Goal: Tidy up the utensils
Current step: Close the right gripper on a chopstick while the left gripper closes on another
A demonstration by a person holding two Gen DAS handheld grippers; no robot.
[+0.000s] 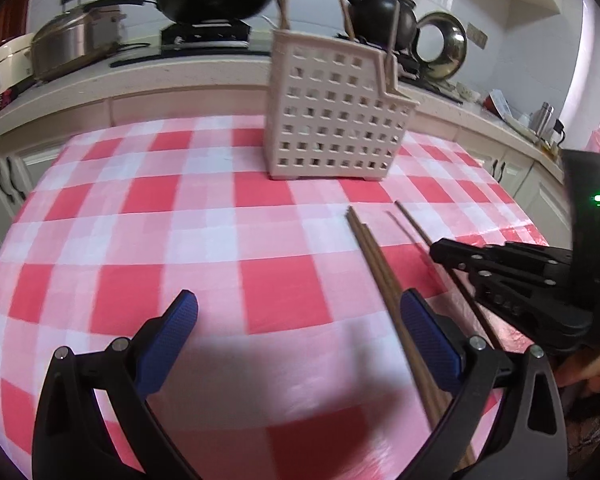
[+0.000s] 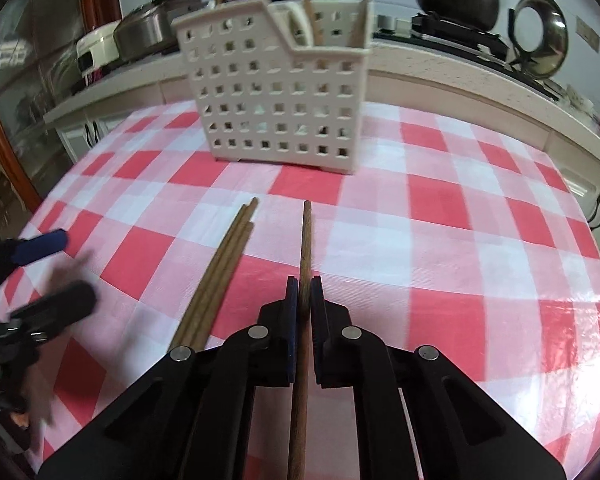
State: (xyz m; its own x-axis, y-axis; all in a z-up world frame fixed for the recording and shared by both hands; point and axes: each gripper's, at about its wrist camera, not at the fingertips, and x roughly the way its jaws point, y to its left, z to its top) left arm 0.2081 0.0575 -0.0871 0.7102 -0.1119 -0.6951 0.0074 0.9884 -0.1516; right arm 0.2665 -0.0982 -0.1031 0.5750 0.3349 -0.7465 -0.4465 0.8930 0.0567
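Observation:
A white perforated utensil holder [image 1: 332, 112] stands on the red-checked tablecloth [image 1: 140, 240] with several chopsticks upright in it; it also shows in the right wrist view [image 2: 280, 92]. Loose brown chopsticks [image 1: 380, 276] lie on the cloth in a bundle, also in the right wrist view [image 2: 216, 276]. My right gripper [image 2: 304, 284] is shut on a single chopstick [image 2: 306, 240] that points toward the holder; the gripper also shows in the left wrist view [image 1: 436, 250]. My left gripper [image 1: 298, 306] is open and empty, its right finger beside the bundle.
A kitchen counter [image 1: 180, 72] runs behind the table with a pressure cooker [image 1: 72, 44], a wok [image 1: 216, 0], a black kettle [image 1: 380, 12] and a steel lid [image 1: 444, 46]. Cabinet doors [image 1: 4, 184] stand below it.

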